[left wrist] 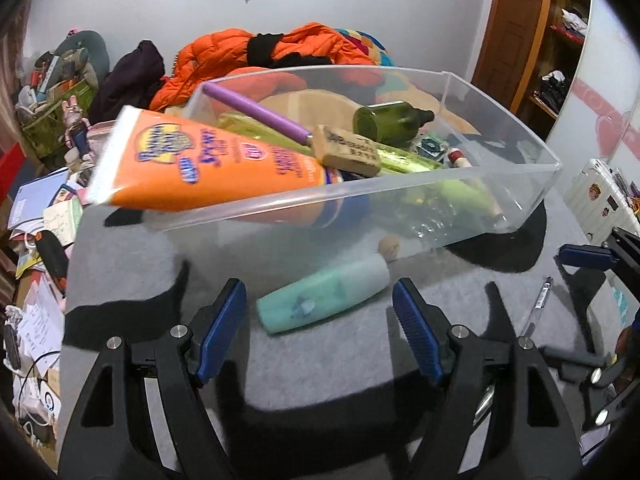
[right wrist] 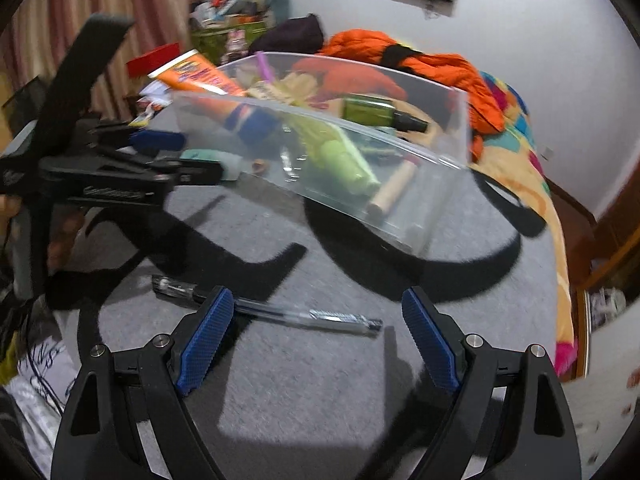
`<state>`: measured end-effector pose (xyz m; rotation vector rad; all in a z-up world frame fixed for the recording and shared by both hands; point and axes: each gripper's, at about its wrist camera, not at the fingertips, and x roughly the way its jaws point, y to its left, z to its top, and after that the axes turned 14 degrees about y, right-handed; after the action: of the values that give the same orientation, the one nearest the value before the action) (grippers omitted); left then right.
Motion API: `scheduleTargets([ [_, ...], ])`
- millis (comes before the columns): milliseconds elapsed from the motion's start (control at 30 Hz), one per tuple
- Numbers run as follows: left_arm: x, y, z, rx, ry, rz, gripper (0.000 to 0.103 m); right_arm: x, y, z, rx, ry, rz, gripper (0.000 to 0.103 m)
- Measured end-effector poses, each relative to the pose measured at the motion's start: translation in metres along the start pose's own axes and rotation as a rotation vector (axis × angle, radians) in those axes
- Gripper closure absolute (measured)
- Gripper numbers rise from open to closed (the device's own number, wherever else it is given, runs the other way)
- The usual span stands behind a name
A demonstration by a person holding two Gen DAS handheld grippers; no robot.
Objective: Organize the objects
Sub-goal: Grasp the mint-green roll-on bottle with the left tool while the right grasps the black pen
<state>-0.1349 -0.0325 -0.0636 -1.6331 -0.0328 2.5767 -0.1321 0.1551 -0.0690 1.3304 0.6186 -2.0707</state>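
Left wrist view: left gripper jaws apart, nothing held, mint bottle lying on its side on the grey mat between the pads, just in front of the clear bin — smooth rounded plastic, probably light and slippery, so pinch mid-body across the width. Bin already holds an orange sunscreen tube overhanging its left rim, plus a green bottle. Further right, right gripper also spread wide and empty, clear pen on the mat passing behind its left pad — thin, stiff, may roll; grip mid-barrel
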Motion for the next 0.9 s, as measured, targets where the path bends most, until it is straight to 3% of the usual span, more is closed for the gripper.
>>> scheduleTargets([
  [200,0.006,-0.013,-0.004,0.067,0.02,-0.045,0.028,0.016,0.005,0.005,-0.086,0.064,0.065,0.019],
  [300,0.005,-0.019,-0.009,0.103,0.046,-0.102,0.039,0.016,0.004,0.001,-0.094,0.078,0.062,0.022],
  [467,-0.003,-0.028,-0.019,0.148,0.051,-0.093,0.041,0.007,0.002,-0.009,-0.069,0.088,0.066,0.053],
  [667,-0.013,-0.035,-0.007,0.194,0.005,-0.032,0.041,0.0,-0.006,-0.02,-0.014,0.113,0.072,0.089],
  [900,0.012,-0.041,0.0,0.227,0.06,-0.039,0.041,-0.013,-0.017,-0.048,0.058,0.141,0.078,0.094],
])
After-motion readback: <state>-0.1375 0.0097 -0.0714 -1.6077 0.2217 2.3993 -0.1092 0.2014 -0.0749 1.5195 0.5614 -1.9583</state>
